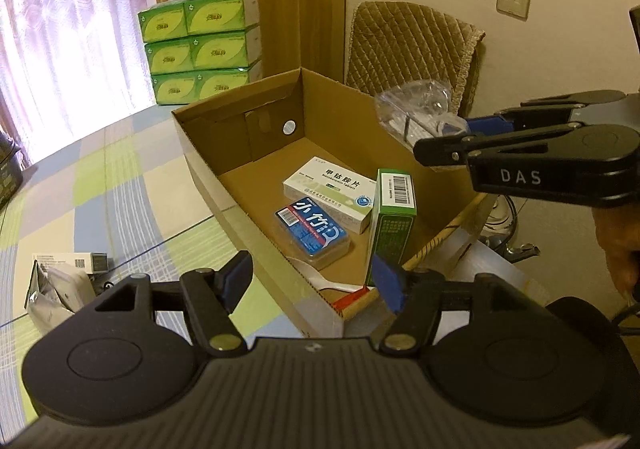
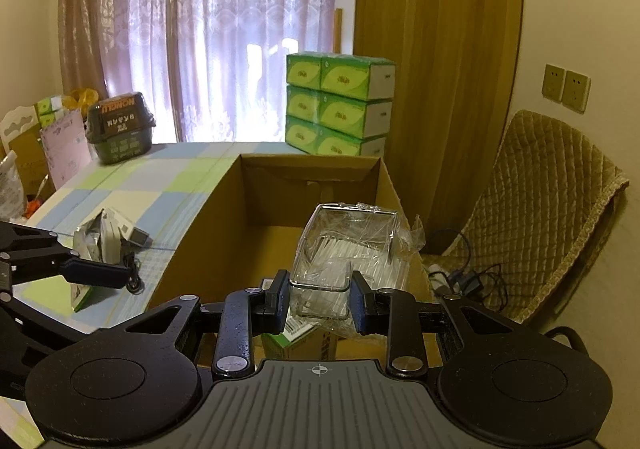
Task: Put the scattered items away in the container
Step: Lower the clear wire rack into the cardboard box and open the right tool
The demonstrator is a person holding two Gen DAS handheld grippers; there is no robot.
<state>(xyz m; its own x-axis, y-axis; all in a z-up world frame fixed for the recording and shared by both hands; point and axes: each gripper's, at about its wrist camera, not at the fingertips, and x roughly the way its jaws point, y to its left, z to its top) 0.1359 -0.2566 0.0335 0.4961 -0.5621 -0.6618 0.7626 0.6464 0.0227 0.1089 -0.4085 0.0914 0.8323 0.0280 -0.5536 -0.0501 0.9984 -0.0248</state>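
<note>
Now, held thing: a clear plastic packet (image 2: 344, 249), crinkled film round what look like pale sticks; it sits between the fingers of the right gripper (image 2: 319, 305), which are closed in on its near end; the rest of it juts forward past the fingertips.
Packet to container: in the left wrist view the packet (image 1: 416, 113) hangs above the far right wall of the cardboard box (image 1: 224, 137), roughly over the rim rather than well inside; how high above it I cannot tell.
Long axis: the packet runs forward along the right gripper's fingers, pointing into the box's open mouth; the box itself lies lengthwise away from that gripper.
Already inside: a white medicine carton (image 1: 328, 189) lying flat; a blue floss-pick case (image 1: 312, 235) just beside it, touching or nearly so; a green carton (image 1: 390, 225) standing on end by the near right wall; a white plastic spoon (image 1: 316, 281) at the near end.
Left gripper (image 1: 312, 283): fingers spread wide, nothing between them; it hovers at the box's near corner.
Still out: a small heap of packets (image 2: 108, 237) on the checked tablecloth (image 1: 120, 177), left of the box; the left gripper is the nearer one to it.
Judgement: the coming move is a release, and it turns on carrying the packet inward from the rim, over the bare floor at the far end of the box.
</note>
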